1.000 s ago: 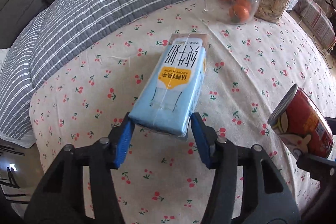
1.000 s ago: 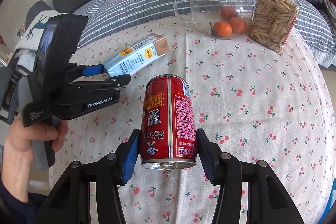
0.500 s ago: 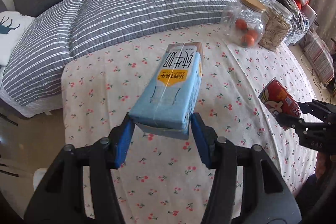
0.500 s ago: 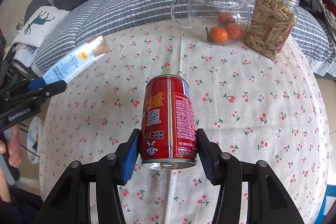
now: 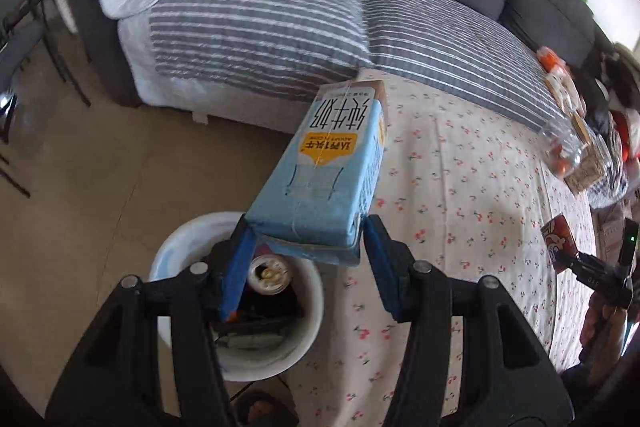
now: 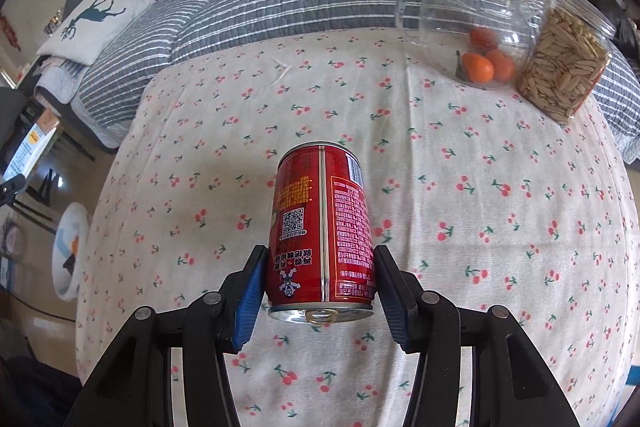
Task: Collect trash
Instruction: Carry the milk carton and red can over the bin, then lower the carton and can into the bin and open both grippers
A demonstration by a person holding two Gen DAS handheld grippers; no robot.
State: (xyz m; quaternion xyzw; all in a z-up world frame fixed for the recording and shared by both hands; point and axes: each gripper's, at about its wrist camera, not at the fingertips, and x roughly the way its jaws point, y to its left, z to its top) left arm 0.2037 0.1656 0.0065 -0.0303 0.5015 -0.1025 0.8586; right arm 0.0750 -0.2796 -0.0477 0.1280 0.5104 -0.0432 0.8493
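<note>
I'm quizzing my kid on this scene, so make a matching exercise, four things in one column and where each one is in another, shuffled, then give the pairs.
Things:
1. blue milk carton
2. red can
3. oranges
4. silver-topped can

Places:
A. inside the white bin on the floor
B. held in the right claw over the cherry tablecloth
C. inside the glass pitcher
D. held in the left claw above the bin

Pairs: 1-D, 2-B, 3-C, 4-A
</note>
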